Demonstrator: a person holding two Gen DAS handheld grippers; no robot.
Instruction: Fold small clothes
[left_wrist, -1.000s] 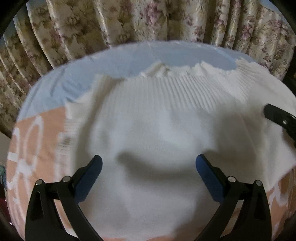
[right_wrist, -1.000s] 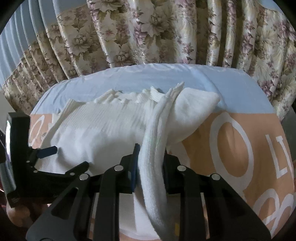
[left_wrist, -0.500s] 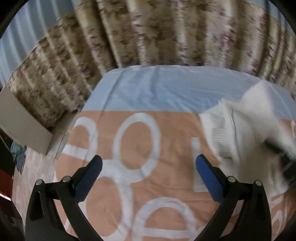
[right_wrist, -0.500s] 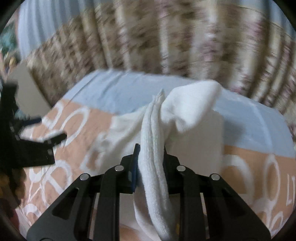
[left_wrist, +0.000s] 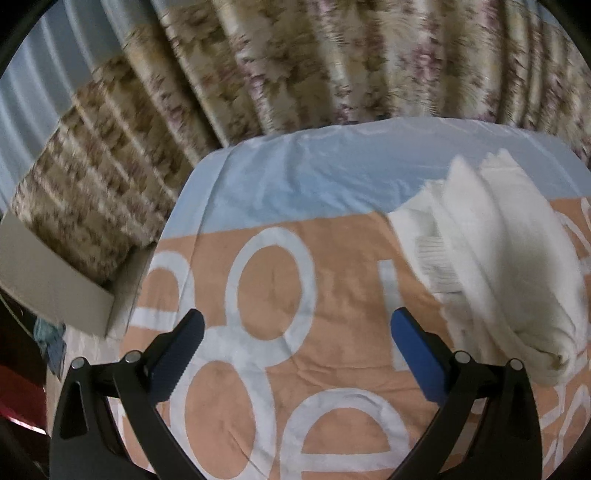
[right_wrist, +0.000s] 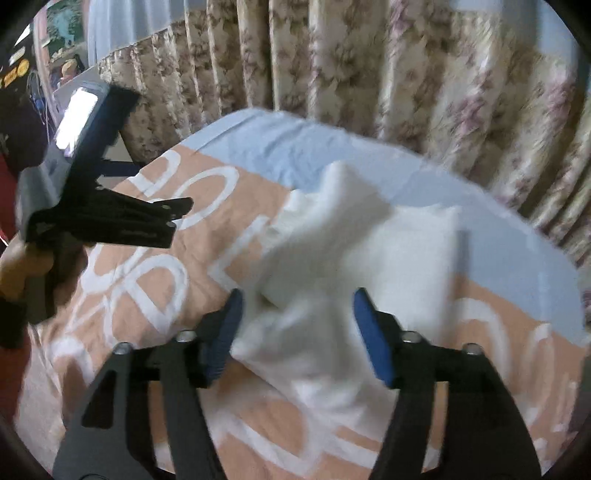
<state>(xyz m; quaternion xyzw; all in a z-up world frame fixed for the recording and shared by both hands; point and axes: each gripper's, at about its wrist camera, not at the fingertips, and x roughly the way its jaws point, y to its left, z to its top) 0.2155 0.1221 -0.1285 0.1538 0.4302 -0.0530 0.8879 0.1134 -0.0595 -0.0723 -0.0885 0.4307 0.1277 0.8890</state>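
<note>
A white knit garment (right_wrist: 354, 258) lies bunched and partly folded on the orange and blue cloth-covered table (right_wrist: 155, 280). In the left wrist view it (left_wrist: 491, 251) sits at the right edge. My right gripper (right_wrist: 297, 332) is open, its blue pads on either side of the garment's near edge, holding nothing. My left gripper (left_wrist: 295, 354) is open and empty above bare cloth, left of the garment. It also shows in the right wrist view (right_wrist: 122, 218) at the left, held in a hand.
Floral curtains (left_wrist: 332, 66) hang close behind the table's far edge. A cardboard box (left_wrist: 62, 273) stands beside the table's left edge. The cloth (left_wrist: 273, 280) carries large white letters.
My right gripper has opened and let go of the garment, which dropped onto the table. My left gripper swung left, off the garment, and stays open.
</note>
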